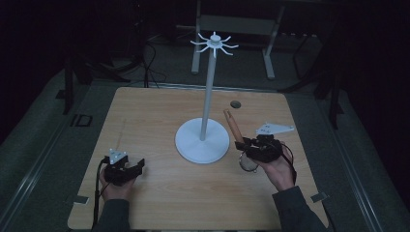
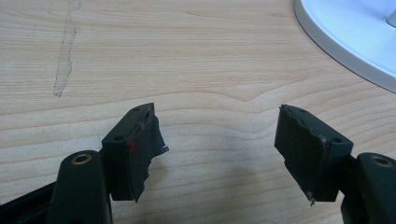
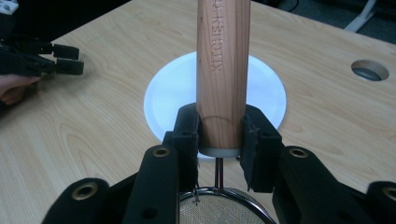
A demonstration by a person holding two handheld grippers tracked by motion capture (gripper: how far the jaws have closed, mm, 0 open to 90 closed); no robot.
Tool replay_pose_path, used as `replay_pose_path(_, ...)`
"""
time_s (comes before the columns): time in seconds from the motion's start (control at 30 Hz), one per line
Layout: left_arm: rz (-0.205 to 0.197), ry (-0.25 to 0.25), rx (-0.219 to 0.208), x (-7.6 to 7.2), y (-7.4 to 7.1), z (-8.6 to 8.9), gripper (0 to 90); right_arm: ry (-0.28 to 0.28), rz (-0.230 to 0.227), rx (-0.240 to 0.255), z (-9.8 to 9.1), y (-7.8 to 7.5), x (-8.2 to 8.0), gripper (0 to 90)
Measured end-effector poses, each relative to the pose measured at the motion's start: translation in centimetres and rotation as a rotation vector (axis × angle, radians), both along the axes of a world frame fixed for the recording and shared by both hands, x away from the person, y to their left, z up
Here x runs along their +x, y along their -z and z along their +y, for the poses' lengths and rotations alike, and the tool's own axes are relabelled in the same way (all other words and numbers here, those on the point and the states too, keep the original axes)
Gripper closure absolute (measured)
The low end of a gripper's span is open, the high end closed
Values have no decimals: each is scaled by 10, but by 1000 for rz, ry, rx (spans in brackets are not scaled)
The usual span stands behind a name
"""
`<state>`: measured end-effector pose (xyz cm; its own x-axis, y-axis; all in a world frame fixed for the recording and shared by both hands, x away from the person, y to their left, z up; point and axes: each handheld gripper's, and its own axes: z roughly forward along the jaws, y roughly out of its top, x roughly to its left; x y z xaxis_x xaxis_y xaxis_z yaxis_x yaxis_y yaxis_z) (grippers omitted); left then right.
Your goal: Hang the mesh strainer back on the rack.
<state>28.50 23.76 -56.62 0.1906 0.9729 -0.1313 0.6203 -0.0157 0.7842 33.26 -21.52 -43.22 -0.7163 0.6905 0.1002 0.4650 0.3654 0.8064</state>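
Item: mesh strainer point(image 3: 219, 210), wooden handle point(image 3: 222, 70) clamped in right gripper point(image 3: 219, 140), long axis pointing toward white hook stand point(image 1: 211, 46). Left gripper point(image 2: 219, 154): wide, empty, farther off.

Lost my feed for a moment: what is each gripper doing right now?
Left gripper: open, nothing between the jaws.
Right gripper: shut on the strainer's wooden handle.
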Motion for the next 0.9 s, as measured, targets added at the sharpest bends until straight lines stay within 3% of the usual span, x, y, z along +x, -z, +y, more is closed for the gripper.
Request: replay_pose_path(0.9,-1,0,-3,0,0,0,302,5,-72,68,6,-19,-1,698)
